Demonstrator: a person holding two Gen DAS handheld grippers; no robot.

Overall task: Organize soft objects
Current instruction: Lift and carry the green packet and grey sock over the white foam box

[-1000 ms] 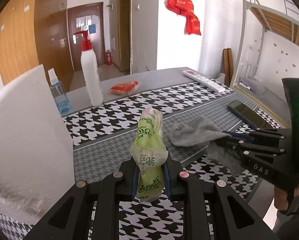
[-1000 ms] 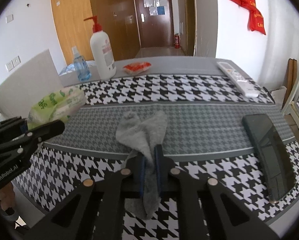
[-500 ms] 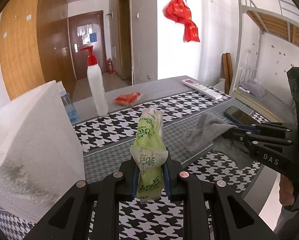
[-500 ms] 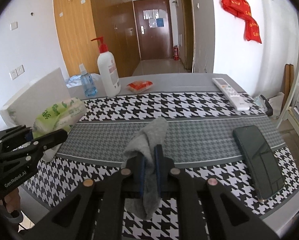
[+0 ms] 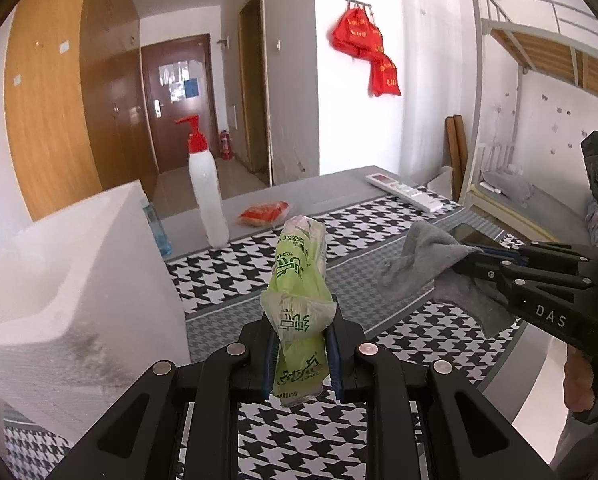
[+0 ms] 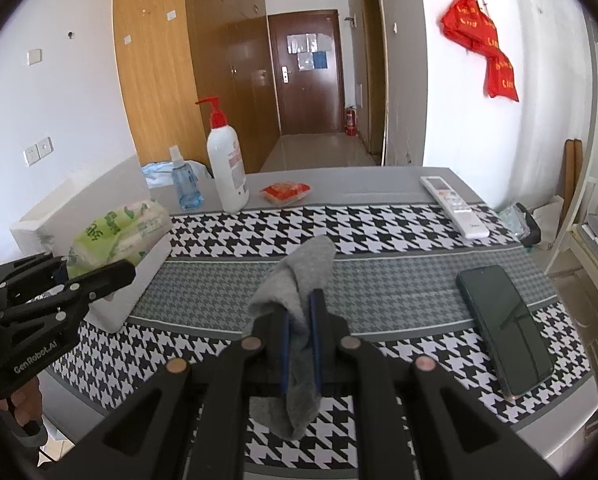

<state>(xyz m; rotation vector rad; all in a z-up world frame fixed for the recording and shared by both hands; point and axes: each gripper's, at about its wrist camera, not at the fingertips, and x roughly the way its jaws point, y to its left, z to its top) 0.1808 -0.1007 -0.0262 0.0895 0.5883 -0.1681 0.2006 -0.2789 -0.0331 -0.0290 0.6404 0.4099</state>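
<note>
White foam box stood at the frame's left, nearest the left hand-held gripper, clamped on an upright green tissue pack; the right hand-held gripper pinched a grey sock.

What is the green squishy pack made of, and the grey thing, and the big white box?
Green pack: thin crinkly plastic film, glossy, probably wrapping tissues. Grey sock: soft knitted fabric, matte, drooping limply. White box: looks like foam, matte and grainy.
</note>
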